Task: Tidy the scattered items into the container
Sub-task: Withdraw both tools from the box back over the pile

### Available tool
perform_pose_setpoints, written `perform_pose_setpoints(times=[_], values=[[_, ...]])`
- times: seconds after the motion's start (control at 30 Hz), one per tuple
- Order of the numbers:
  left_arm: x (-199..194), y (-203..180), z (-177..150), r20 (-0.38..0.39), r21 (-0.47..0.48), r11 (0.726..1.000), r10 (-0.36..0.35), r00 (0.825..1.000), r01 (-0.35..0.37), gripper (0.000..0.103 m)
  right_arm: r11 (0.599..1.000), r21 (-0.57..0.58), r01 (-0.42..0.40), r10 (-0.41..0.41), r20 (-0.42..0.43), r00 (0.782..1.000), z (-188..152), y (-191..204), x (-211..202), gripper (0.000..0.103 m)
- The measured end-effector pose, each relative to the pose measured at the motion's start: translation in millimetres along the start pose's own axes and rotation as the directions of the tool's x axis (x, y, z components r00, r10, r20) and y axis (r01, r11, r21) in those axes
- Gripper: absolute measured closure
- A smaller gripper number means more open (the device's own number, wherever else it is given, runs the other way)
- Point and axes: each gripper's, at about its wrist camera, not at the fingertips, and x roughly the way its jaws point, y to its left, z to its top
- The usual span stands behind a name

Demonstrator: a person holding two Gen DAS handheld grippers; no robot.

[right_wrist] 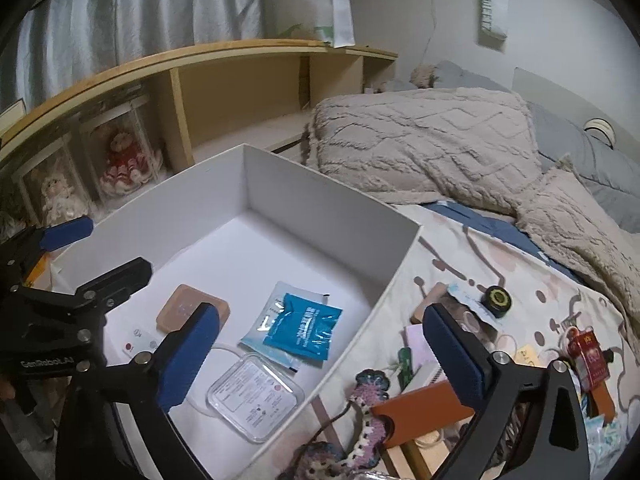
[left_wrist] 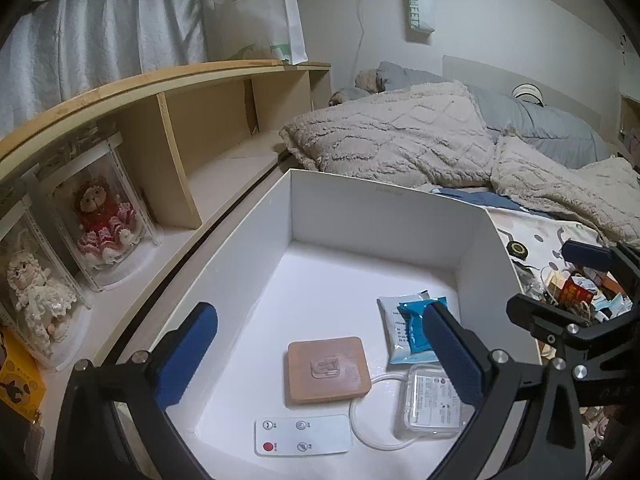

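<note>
A white box [left_wrist: 376, 204] [right_wrist: 320, 196] sits on the bed. Inside lie a tan square pad [left_wrist: 326, 370] [right_wrist: 180, 306], a white remote [left_wrist: 302, 436], a clear plastic case [left_wrist: 434, 406] [right_wrist: 256, 396] and a blue sachet [left_wrist: 416, 326] [right_wrist: 304, 326] on a white packet. My left gripper [left_wrist: 320, 352] is open and empty above the box floor. My right gripper [right_wrist: 320, 356] is open and empty over the box's right wall. Scattered items lie right of the box: an orange card [right_wrist: 424, 406], a crochet piece [right_wrist: 368, 420], a black round tin [right_wrist: 496, 300], a red packet [right_wrist: 592, 356].
A wooden shelf [left_wrist: 180, 92] with two boxed dolls [left_wrist: 104, 220] runs along the left. A fluffy beige blanket [left_wrist: 400, 136] and grey pillows lie behind the box. The right gripper shows in the left wrist view [left_wrist: 580, 312], over the clutter.
</note>
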Motion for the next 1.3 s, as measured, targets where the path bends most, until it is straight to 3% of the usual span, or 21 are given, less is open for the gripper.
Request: perform_pose_setpoints(times=[0.33,0.7,1.0,1.3], values=[[-16.8,-16.3,1.0,0.057,0.024,1.0,0.009,0.998,-0.01,0.0,0.999,0.033,0.041,-0.043,0.037,0.998,-7.9,-16.2,-16.0,0.0],[-41.5,-50.9,2.1,0.131,0.031,0.998,-0.064,0.989,0.06,0.0,0.992,0.082,0.098,-0.107,0.122,0.987,-22.9,-59.8,-75.9,0.0],[-55.8,-90.6,-0.3,0.166,0.081,0.991,-0.118,0.979,0.106,0.0,0.969,0.126,0.213,-0.228,0.122,0.966,-60.9,-112.8,-123.3,0.0],[-66.0,-122.5,-7.8,0.189,0.088,0.984,-0.167,0.968,0.153,0.0,0.935,0.144,0.324,-0.341,0.121,0.932,-106.8,-150.6,-165.4,0.0]])
